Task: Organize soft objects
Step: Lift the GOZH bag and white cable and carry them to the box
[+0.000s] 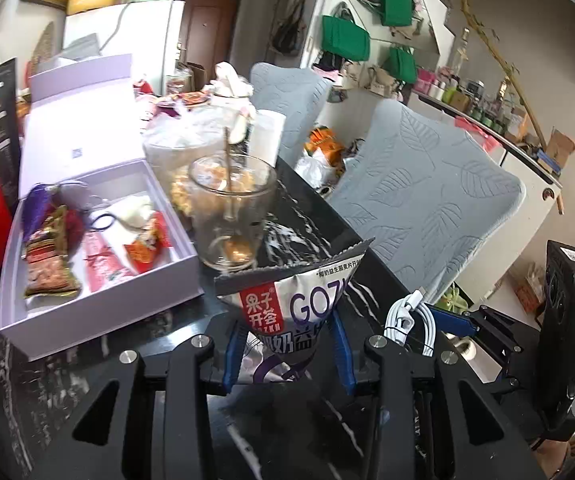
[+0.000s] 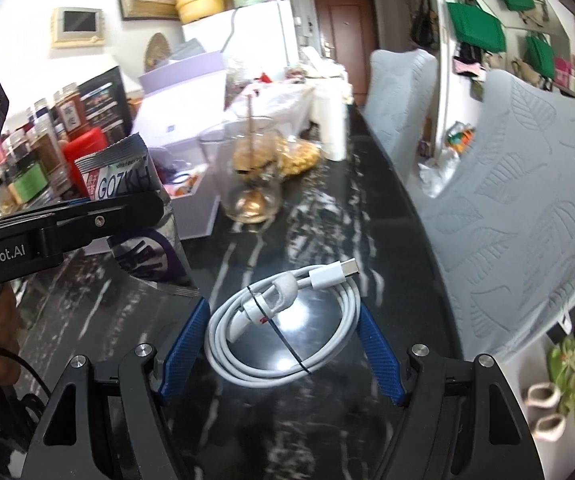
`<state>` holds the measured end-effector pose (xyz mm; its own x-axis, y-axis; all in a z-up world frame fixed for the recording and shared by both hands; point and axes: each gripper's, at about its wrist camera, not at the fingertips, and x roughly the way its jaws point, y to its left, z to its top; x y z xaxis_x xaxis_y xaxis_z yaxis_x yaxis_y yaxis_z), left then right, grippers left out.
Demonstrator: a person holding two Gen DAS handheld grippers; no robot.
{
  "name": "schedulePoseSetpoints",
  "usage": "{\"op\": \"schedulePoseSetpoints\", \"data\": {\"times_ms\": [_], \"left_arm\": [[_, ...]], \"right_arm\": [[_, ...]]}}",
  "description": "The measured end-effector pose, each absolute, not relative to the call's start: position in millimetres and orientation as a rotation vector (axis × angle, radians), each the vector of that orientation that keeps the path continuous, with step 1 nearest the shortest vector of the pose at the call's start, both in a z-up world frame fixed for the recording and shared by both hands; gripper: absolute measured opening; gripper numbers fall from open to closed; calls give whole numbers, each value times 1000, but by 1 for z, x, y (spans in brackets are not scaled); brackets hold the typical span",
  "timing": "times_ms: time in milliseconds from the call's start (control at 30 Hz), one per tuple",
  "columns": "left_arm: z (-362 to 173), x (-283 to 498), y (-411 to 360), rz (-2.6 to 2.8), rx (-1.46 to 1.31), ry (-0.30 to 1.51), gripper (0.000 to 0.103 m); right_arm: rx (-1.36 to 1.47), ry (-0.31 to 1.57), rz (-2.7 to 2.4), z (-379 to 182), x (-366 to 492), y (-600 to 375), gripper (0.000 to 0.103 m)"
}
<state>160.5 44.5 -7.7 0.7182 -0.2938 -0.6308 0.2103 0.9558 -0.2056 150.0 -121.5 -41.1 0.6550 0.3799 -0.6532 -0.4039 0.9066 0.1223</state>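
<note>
Black marble table (image 2: 327, 216), cluttered room.

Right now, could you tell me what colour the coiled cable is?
White; the coiled cable shows best in the right wrist view.

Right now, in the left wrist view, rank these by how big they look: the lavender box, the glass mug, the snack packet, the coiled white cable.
1. lavender box
2. snack packet and glass mug: look alike; the packet sits nearer the camera, so unsure
3. coiled white cable
</note>
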Motion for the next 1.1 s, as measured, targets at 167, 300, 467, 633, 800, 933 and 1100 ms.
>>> {"op": "schedulePoseSetpoints", "data": {"times_ms": [167,300,467,633,800,933,1100], "left_arm": [[-2,147,65,-241,-133,688,37],[1,136,80,-206,-142,672,37],[2,121,98,-169,-160,665,37],[4,106,114,-122,-176,653,37],[6,93,131,-81,-188,637,37],[5,84,144,-48,-200,631,37],[4,72,162,-2,-221,626,37]], "right_arm": [[-56,714,490,-36,147,-101,75],[-68,701,528,-32,142,-85,75],[-82,692,575,-29,135,-66,75],[-100,683,616,-27,128,-48,75],[-114,676,655,-25,122,-31,75],[-128,670,688,-24,119,-16,75],[-149,667,726,-23,116,3,75]]}}
